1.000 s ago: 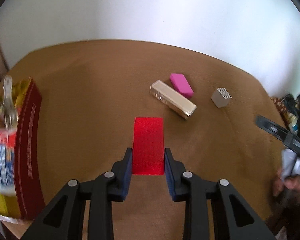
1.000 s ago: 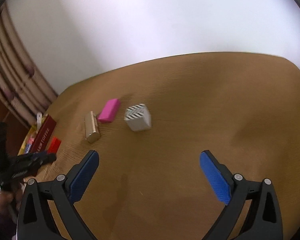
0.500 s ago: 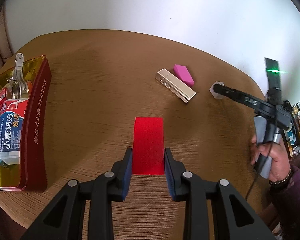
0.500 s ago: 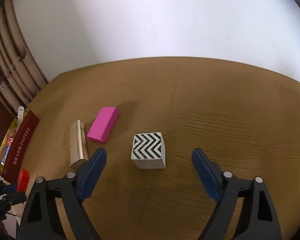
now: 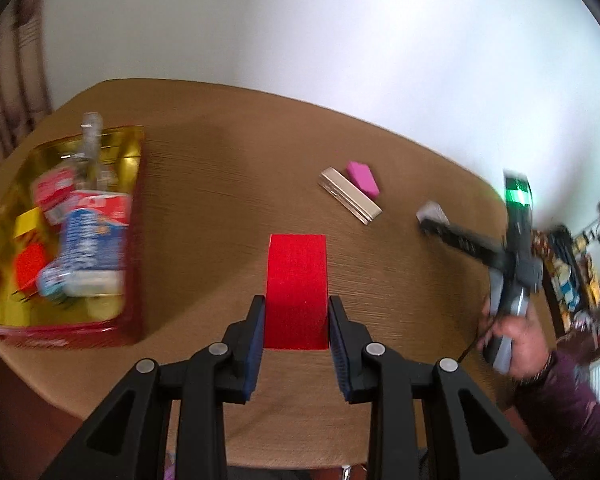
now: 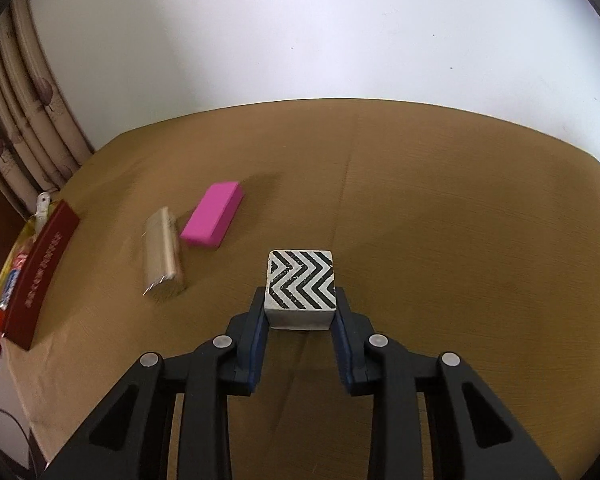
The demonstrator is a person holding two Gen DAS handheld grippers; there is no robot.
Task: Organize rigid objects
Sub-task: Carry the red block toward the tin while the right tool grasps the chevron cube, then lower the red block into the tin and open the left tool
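In the left wrist view we see much of the picture smeared by motion. The gold-lined tin (image 5: 136, 184) with dark red walls at nine o'clock holds packets and a clear bottle whose labels we cannot read. The left hand-held gripper (image 5: 296, 324) is clamped on a flat red block (image 5: 297, 288) with a matt, finely grained face; its near end sits between the blue pads, its far end points to twelve o'clock. Whether the block clears the brown, wood-grained desk (image 5: 228, 200) we cannot tell. At one o'clock lie a pale gold metallic bar (image 5: 350, 195) and a pink block (image 5: 363, 178), side by side. At three o'clock a person's hand (image 5: 516, 340) in a dark purple sleeve grips the right hand-held gripper (image 5: 430, 220), blurred — its tip meets a small white cube (image 5: 432, 211), whose pattern is lost here.

In the right wrist view we get that cube sharp: black-and-white chevrons on its top, plain scuffed white on the side facing us. The right hand-held gripper's jaws have just been closing and its blue pads now press both sides of the cube, which sits on the desk at the centre. At ten o'clock the gold bar shows a crimped foil-like end, the pink block just beyond it. The tin is cut off at nine o'clock — only its lettered red wall shows. The red block is a sliver at the left edge.
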